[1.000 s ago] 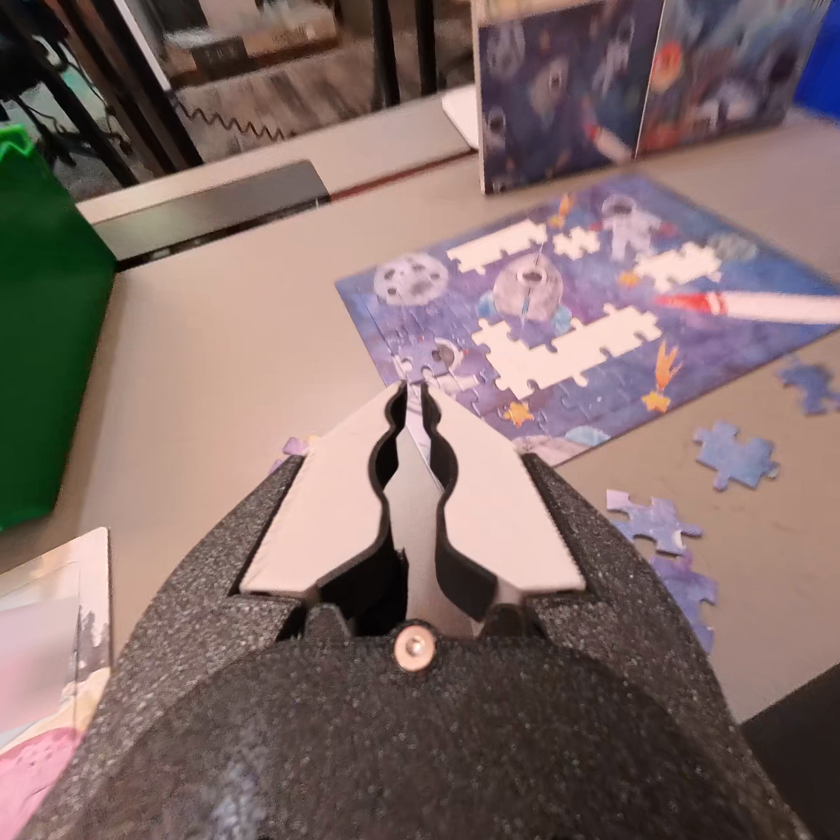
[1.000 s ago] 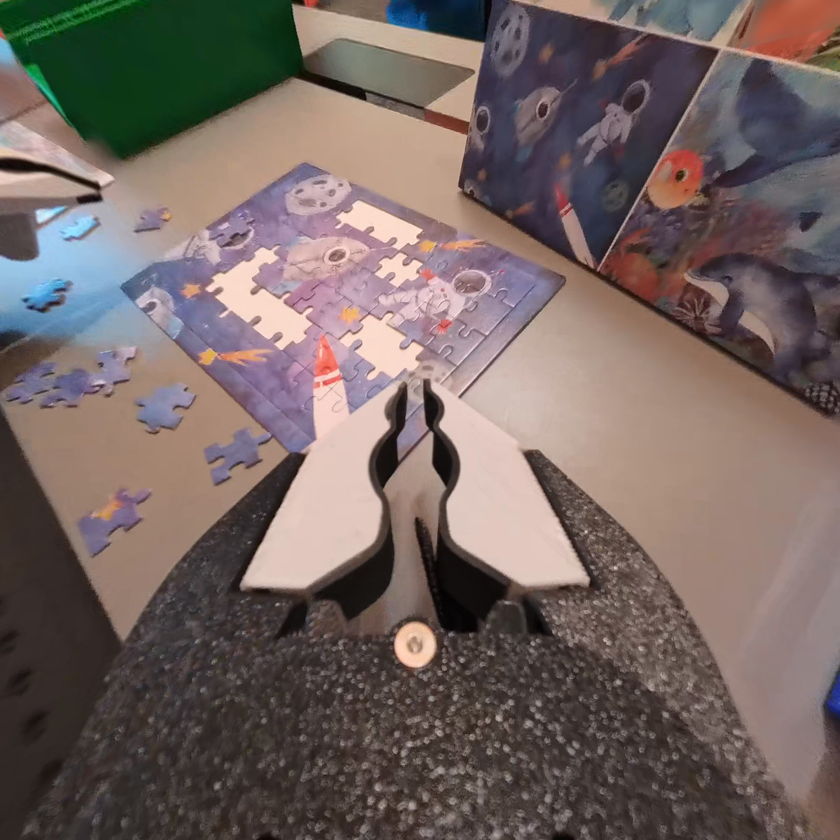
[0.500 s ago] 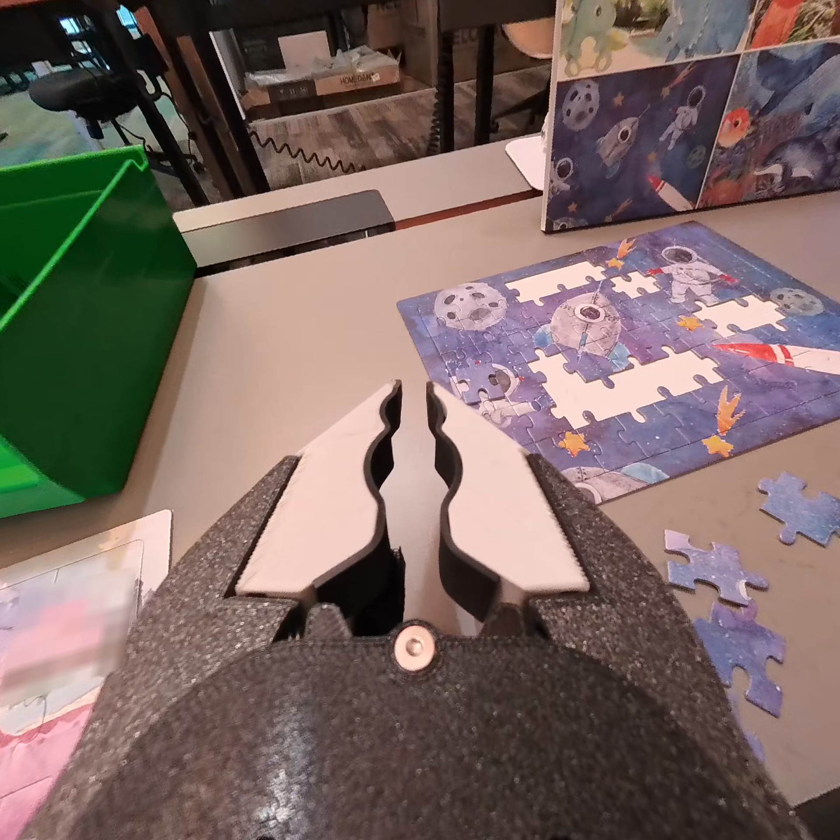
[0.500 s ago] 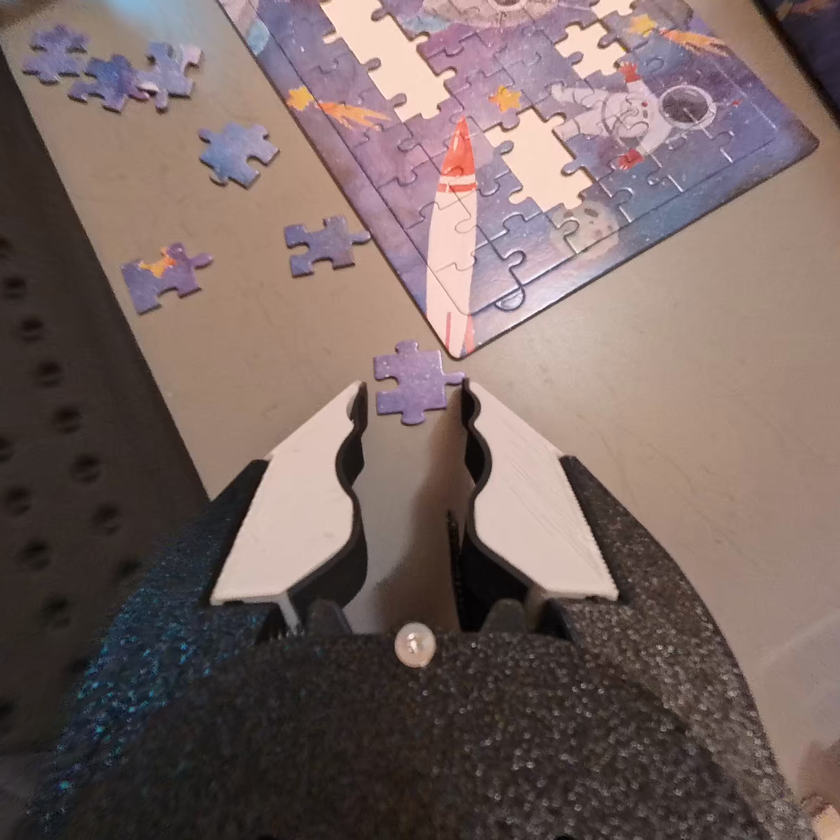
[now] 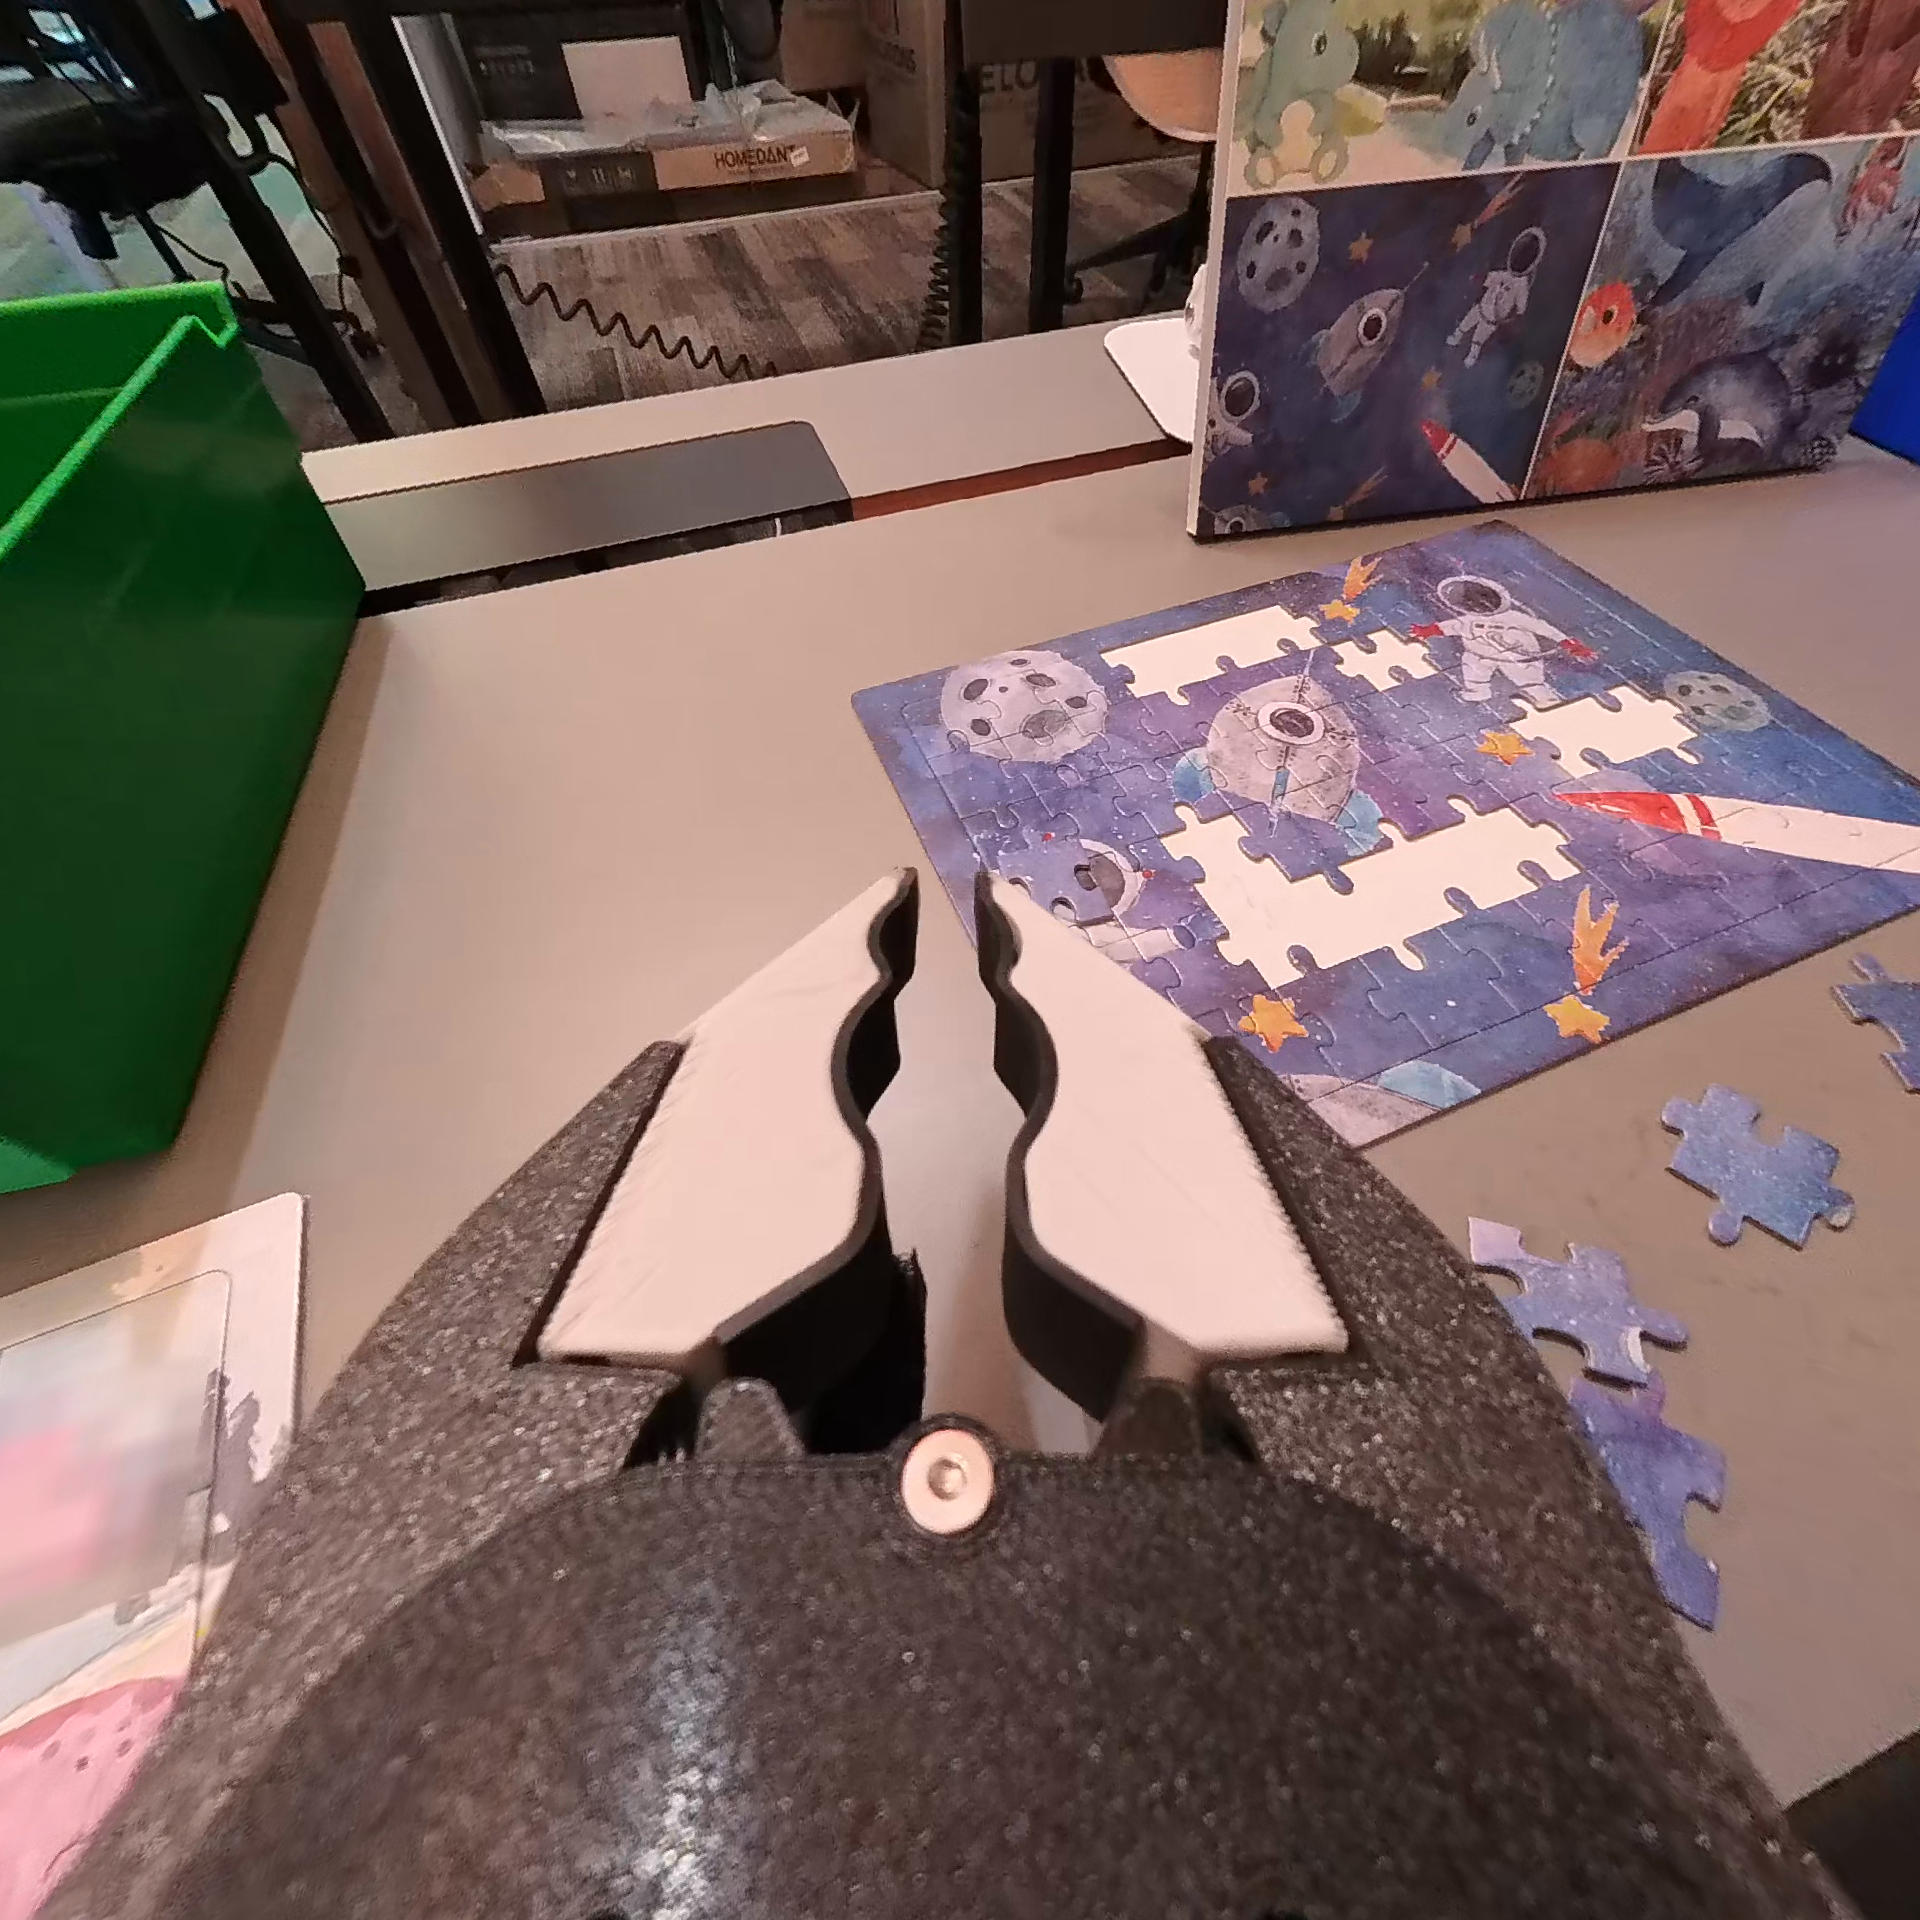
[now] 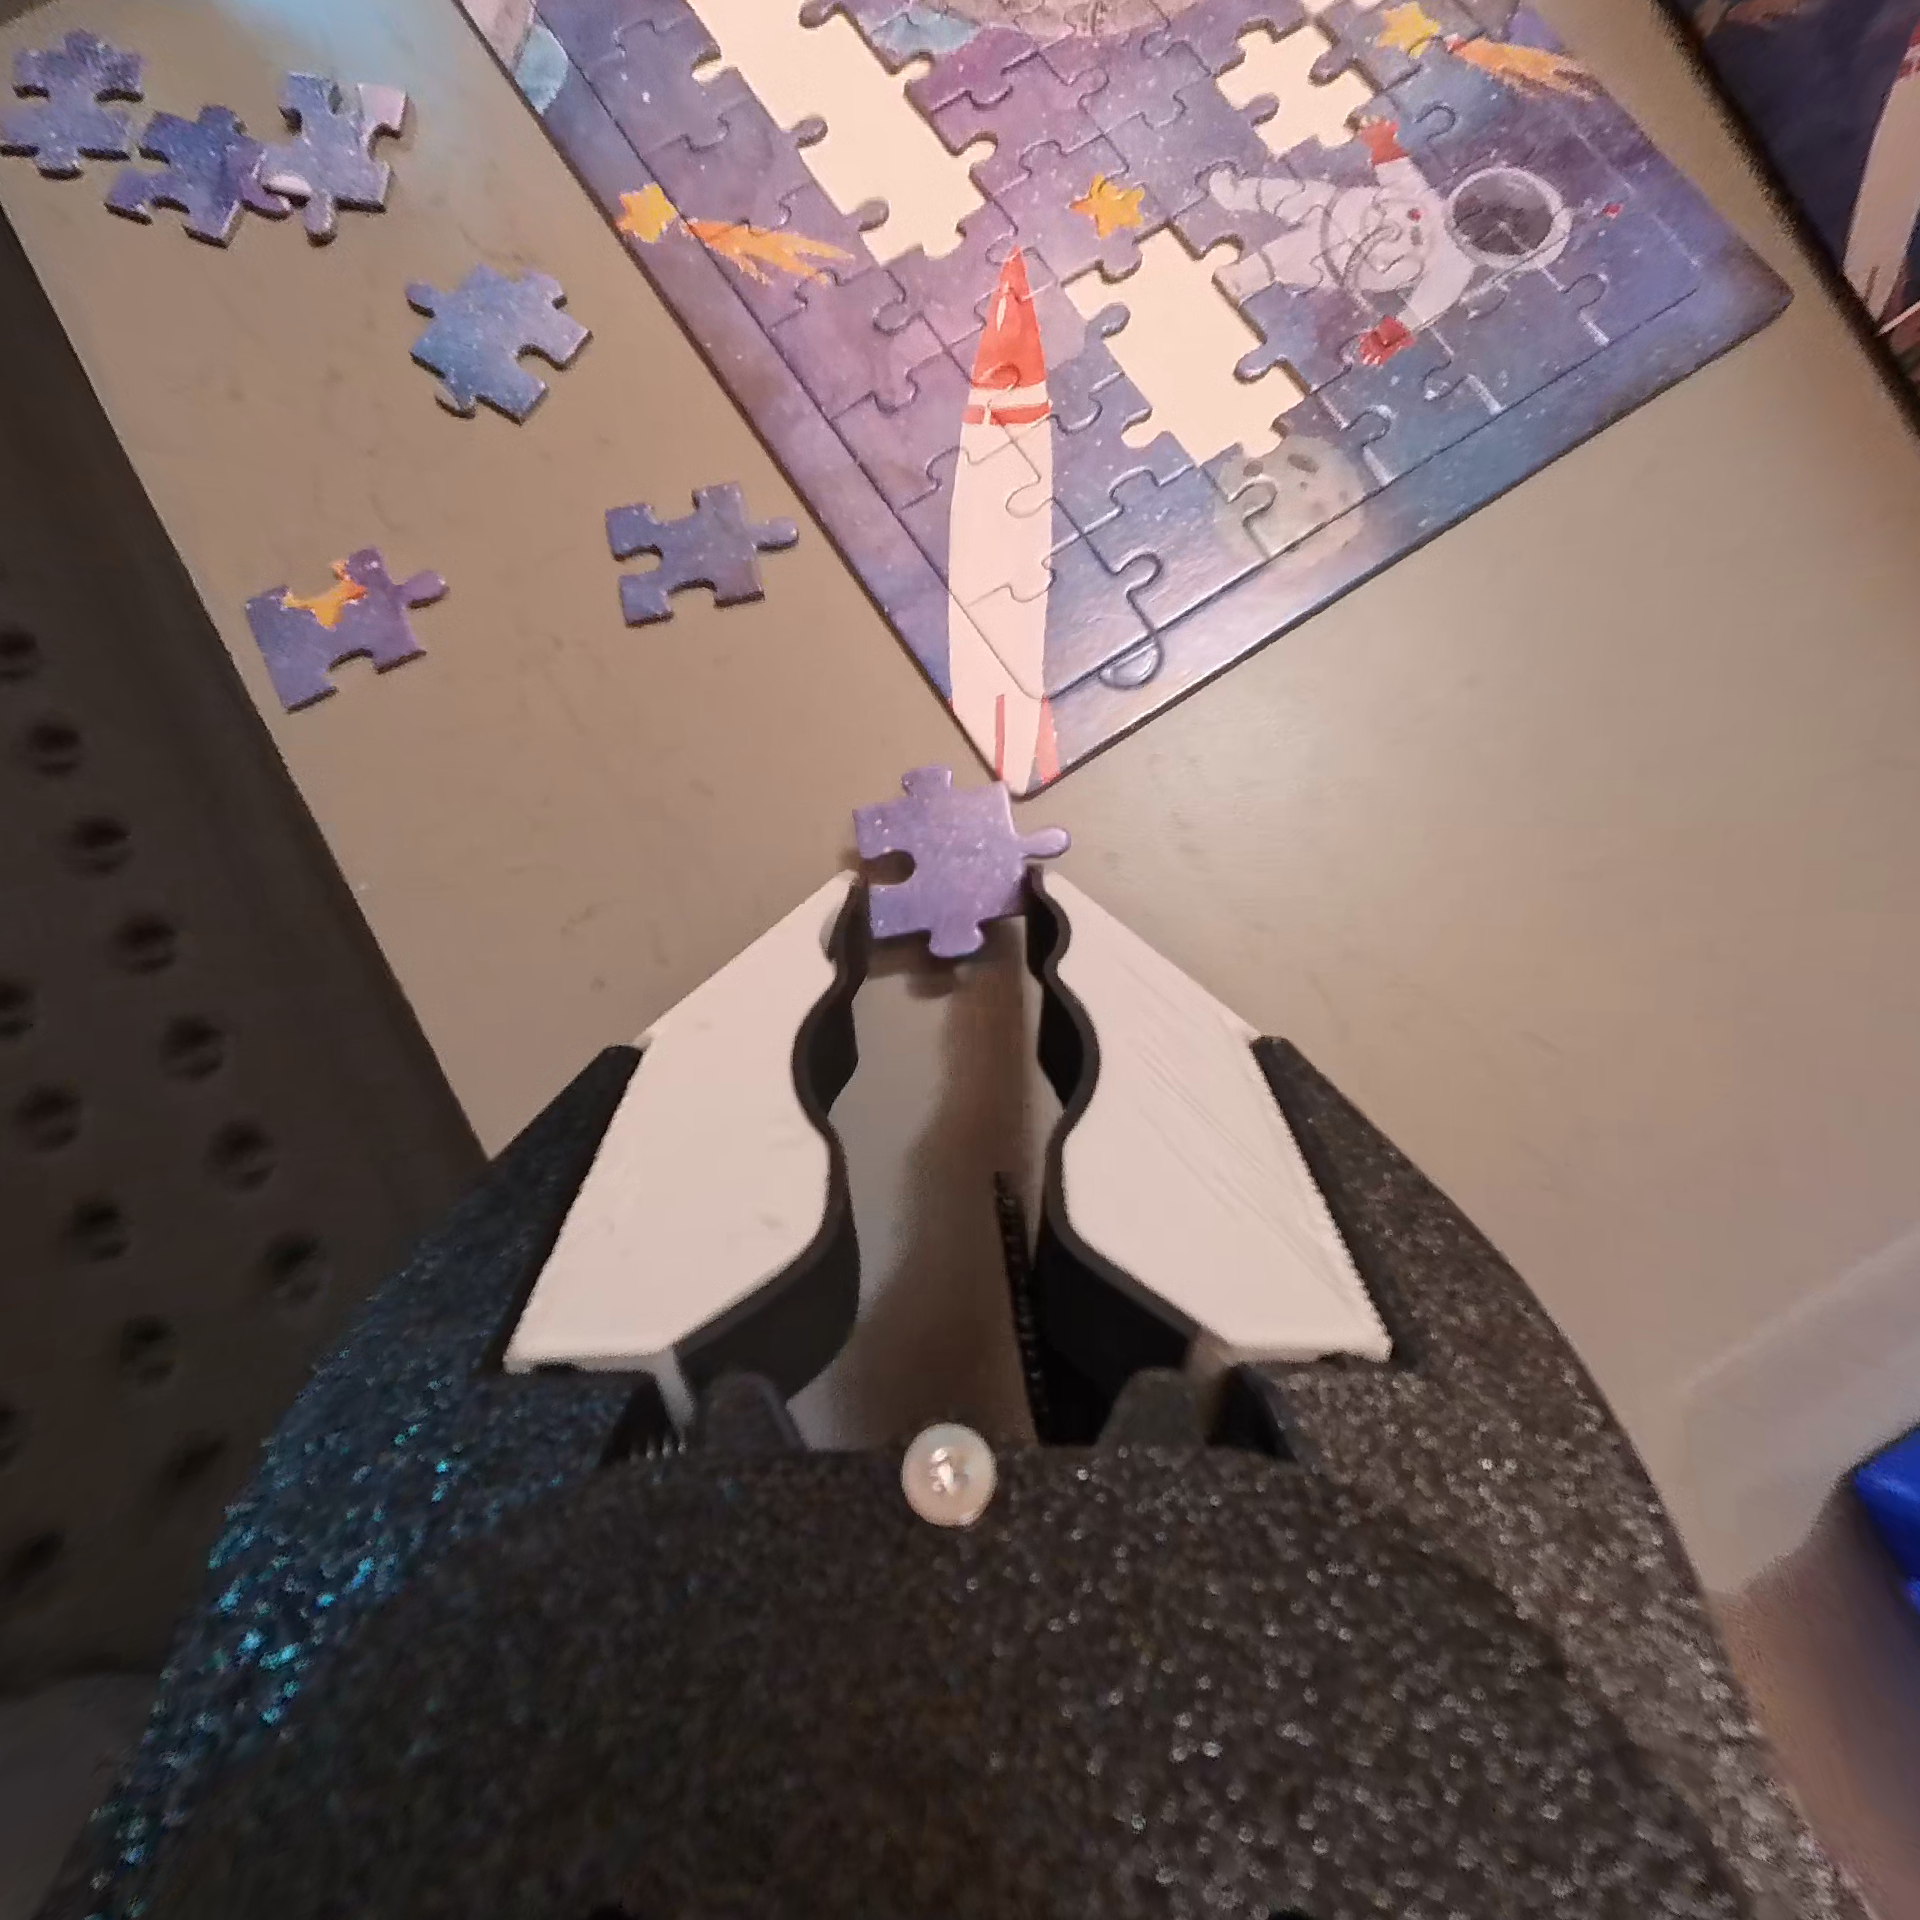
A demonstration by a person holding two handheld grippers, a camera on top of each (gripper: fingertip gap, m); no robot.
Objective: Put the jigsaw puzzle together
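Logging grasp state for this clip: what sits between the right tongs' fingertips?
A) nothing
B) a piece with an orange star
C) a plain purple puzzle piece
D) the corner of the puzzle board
C: in the right wrist view the right tongs have closed on a plain purple puzzle piece, just short of the puzzle board corner; the left tongs are empty.

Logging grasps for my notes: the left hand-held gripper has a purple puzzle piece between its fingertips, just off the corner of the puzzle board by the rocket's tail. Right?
Not quite: it is the right hand-held gripper, not the left, that has the purple puzzle piece between its fingertips, just off the corner of the puzzle board by the rocket's tail; the right wrist view shows it. The left hand-held gripper is empty.
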